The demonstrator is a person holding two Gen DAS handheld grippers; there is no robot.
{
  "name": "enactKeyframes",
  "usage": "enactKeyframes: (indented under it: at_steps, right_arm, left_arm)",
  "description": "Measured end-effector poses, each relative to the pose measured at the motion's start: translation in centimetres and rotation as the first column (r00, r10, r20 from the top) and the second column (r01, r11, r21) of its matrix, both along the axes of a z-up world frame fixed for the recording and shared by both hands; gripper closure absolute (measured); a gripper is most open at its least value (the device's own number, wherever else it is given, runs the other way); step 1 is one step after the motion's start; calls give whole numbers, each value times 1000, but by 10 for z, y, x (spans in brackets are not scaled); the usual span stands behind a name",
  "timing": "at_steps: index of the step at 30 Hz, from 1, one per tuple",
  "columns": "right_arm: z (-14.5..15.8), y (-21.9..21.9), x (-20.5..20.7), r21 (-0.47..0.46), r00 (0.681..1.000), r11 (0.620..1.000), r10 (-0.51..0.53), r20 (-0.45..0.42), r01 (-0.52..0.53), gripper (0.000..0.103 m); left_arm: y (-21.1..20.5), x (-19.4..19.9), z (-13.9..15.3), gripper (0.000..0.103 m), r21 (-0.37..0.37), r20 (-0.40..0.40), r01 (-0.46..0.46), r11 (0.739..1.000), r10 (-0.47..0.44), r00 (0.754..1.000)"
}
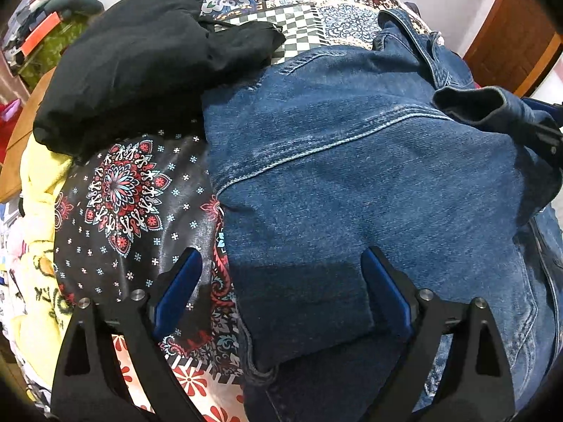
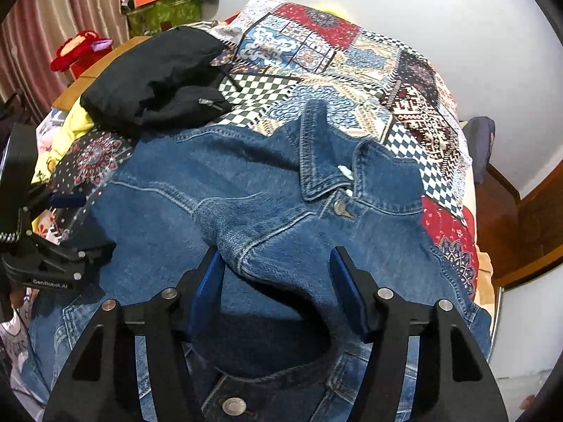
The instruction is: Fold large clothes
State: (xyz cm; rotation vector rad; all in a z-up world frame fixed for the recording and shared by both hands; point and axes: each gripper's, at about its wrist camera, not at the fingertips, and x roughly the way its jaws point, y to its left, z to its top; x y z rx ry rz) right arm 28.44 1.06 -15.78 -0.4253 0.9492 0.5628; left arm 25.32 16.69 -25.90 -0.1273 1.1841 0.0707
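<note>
Both tongs hang over a denim jacket [image 1: 352,176] spread on a bed with a patchwork cover [image 1: 281,17].

Left wrist view: the left tongs [image 1: 281,292] stand wide apart and hold nothing. One blue pad [image 1: 177,292] is over the patterned cover at lower left, the other over denim at lower centre, and the jacket's left edge runs between them. That straddling looks like a line-up for taking the edge so it can be folded inward. A dark folded cuff of a sleeve [image 1: 489,102] shows at the right edge of the frame, beside a bit of the other tool. A black garment [image 1: 140,63] lies bunched at upper left, overlapping the jacket's corner, with a yellow cloth [image 1: 38,211] at the far left; both look set aside to keep the working space free.

Right wrist view: the right tongs [image 2: 278,295] are partly open. A raised ridge of denim runs between the pads, but I cannot see them pressing it, so I judge nothing gripped. The collar [image 2: 330,161] and top button [image 2: 340,207] sit at frame centre, so the jacket lies front up, collar toward the far end of the bed. The other tool shows at the left edge. The fold looks barely begun.
</note>
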Motion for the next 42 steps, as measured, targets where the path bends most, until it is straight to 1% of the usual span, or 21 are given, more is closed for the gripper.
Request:
enactKeyframes:
  at_steps: [4,7,9,11,12,13,15,18,21,23,25,27,29,33,35,38,39,41,42]
  right_arm:
    - [-6,3,2,-47,1000,999,15,4,-15,44]
    - [-22,12,4,-96,1000,995,27,-4,-27,44]
    - [-29,15,4,-126,999,992,31,13,-29,53]
    - [-30,15,3,-121,999,992,41,16,-39,68]
    - [-27,13,2,-110,999,993,38,29,-35,73]
    - [-20,10,0,-94,998,995,34,54,-29,79]
    - [-5,-2,0,-59,996,998,4,92,2,81]
    - [23,-29,5,17,990,998,-60,129,58,81]
    - [50,-61,9,97,979,988,-134,156,119,83]
    - [62,-80,11,143,971,978,-173,164,150,89]
    - [70,-99,11,195,967,966,-201,158,169,89]
    - [68,-113,11,227,964,955,-227,141,191,89]
    - [59,-121,13,232,963,950,-242,119,210,89]
    - [27,-143,15,232,958,934,-286,25,273,89]
    - [2,-153,16,219,951,926,-306,-43,308,89]
    - [-25,-166,17,209,934,913,-326,-144,350,89]
    - [-37,-171,17,206,922,904,-339,-186,374,89]
    - [-49,-180,15,203,903,890,-360,-234,407,80]
    - [-53,-183,14,204,896,885,-367,-249,419,78]
  left_arm:
    - [3,0,-1,10,-22,-8,-6,1000,5,1000]
    - [3,0,0,10,-17,-9,-3,1000,3,1000]
    - [1,-1,2,10,-7,-10,-2,1000,2,1000]
    - [-1,0,4,10,11,-17,4,1000,-4,1000]
    - [-2,2,6,11,18,-19,6,1000,-6,1000]
    - [-2,2,9,11,27,-19,10,1000,-9,1000]
    - [-5,4,18,11,49,-3,18,999,-18,1000]
    - [-9,6,37,11,56,40,26,998,-29,999]
    - [-16,11,60,11,48,93,36,998,-41,995]
    - [-22,14,73,11,44,124,45,998,-50,991]
    - [-32,18,83,11,23,146,63,998,-66,987]
    - [-42,23,83,11,3,147,87,996,-86,985]
    - [-55,29,74,11,0,122,111,994,-110,986]
    - [-80,35,47,11,-10,56,151,988,-150,987]
    - [-88,37,34,11,-10,28,161,987,-161,987]
    - [-87,37,30,11,-24,44,151,988,-150,988]
    - [-86,38,31,11,-32,42,147,989,-146,988]
    - [-83,39,29,11,-56,39,135,989,-132,990]
    - [-82,38,29,10,-62,41,131,989,-129,991]
